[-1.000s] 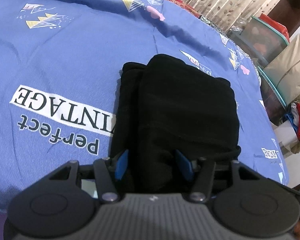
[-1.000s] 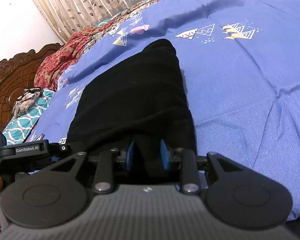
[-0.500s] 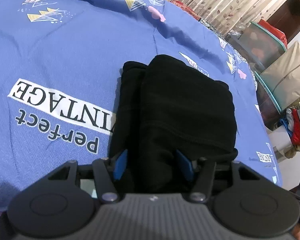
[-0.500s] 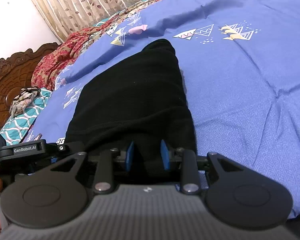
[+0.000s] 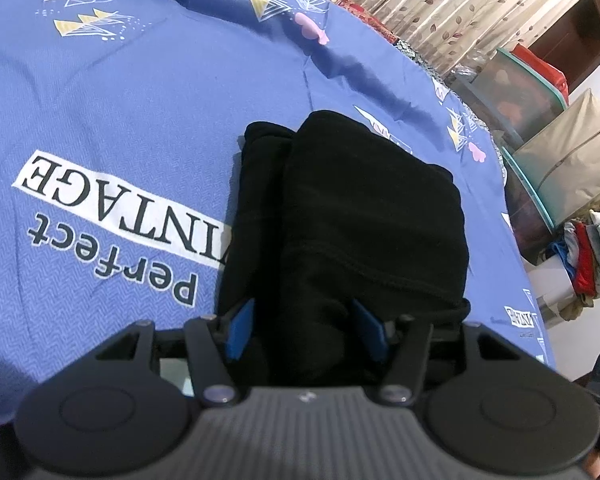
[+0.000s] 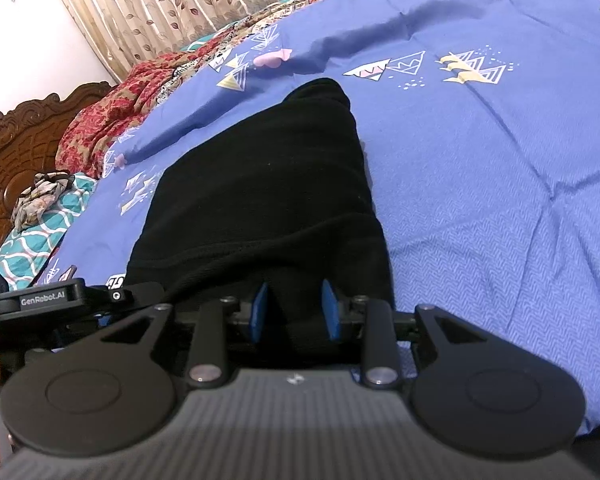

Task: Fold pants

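Black pants (image 5: 352,216) lie folded into a thick bundle on a blue bedspread (image 5: 112,92). My left gripper (image 5: 306,328) is shut on the near edge of the bundle, blue pads pressed into the cloth on both sides. In the right wrist view the same pants (image 6: 260,184) stretch away from my right gripper (image 6: 294,312), which is shut on a narrower fold of the near edge. The fingertips of both grippers are buried in the black cloth.
The bedspread (image 6: 480,160) bears printed letters (image 5: 112,216) to the left of the pants. Storage boxes (image 5: 540,120) and clothes stand beyond the bed's right side. A red patterned blanket (image 6: 112,120), a carved headboard (image 6: 16,148) and curtains (image 6: 180,8) lie behind. The other gripper's body (image 6: 52,300) sits at left.
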The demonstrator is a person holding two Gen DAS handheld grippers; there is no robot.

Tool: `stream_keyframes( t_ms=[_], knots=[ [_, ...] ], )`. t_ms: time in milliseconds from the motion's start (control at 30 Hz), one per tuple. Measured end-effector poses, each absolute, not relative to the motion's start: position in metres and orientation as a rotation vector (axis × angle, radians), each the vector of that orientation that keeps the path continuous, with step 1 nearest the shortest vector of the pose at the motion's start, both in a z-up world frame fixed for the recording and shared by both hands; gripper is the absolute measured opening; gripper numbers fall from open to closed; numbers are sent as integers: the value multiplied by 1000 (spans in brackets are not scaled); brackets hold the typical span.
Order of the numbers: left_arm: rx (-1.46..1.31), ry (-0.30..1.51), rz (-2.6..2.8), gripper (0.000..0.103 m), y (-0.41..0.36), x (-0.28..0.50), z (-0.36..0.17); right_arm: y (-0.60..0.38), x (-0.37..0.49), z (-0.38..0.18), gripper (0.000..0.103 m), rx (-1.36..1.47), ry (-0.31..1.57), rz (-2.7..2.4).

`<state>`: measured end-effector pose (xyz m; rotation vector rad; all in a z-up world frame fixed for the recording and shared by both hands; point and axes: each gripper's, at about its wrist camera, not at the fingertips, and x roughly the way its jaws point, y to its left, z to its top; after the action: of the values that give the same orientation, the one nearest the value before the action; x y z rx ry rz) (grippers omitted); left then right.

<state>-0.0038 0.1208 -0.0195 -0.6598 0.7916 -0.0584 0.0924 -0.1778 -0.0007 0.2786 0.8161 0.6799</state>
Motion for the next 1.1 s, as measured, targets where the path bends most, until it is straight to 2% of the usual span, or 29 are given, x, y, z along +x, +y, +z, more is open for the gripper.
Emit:
stream_keyframes(
  t_ms=[1100],
  knots=[
    [-625, 818, -28, 58, 108, 7, -16, -184, 94, -4, 34, 316, 814, 707]
  ],
)
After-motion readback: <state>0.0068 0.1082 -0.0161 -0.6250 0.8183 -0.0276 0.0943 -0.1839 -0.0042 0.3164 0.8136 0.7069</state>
